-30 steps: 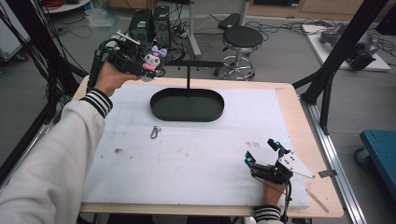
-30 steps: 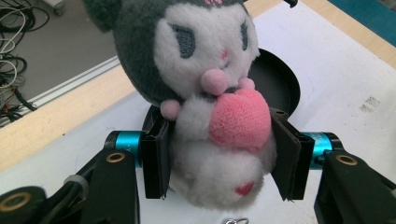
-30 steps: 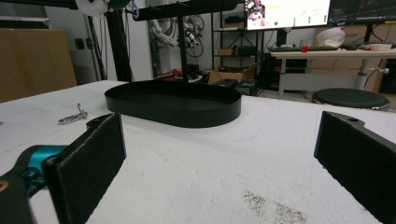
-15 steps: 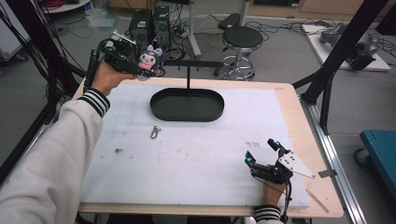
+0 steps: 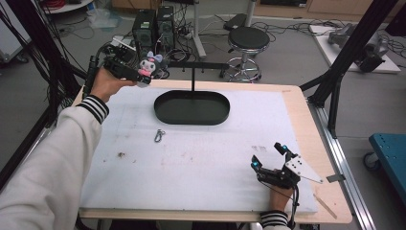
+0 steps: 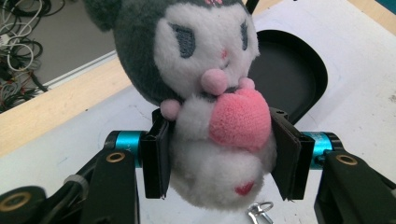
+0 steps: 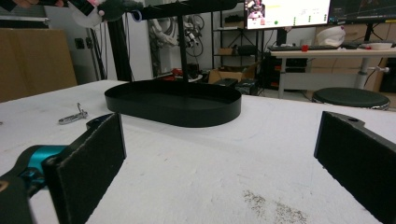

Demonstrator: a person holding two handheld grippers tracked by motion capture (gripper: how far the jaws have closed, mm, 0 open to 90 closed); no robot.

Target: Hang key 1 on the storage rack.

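The plush (image 5: 146, 72) is held high in the left gripper (image 5: 125, 70) at about 10 o'clock of the table (image 5: 297, 124), beyond its far-left corner. In the left gripper view the plush (image 6: 210, 116) is clamped across its belly between the two pads (image 6: 156, 158), its head up and its long axis roughly upright between them; a small metal ring hangs from its base.

The relation that matters is plush to stand. The black stand has an oval tray (image 5: 191, 108) as its base, with a post (image 5: 193, 79) that carries a horizontal bar (image 5: 201, 65) overhead. The near end of that bar lies just to the 3 o'clock side of the plush and at much the same height, so the coming move is judged to be a short sideways carry toward the bar, probably to hang the plush there. The left hand is by far the nearer one.

A loose clasp (image 5: 159, 136) lies on the white mat at 7 o'clock of the tray, well apart from both grippers.

The right gripper (image 5: 269, 160) rests at 5 o'clock of the table, jaws wide apart and nothing between them; in its own view the tray (image 7: 173, 105) is seen ahead.
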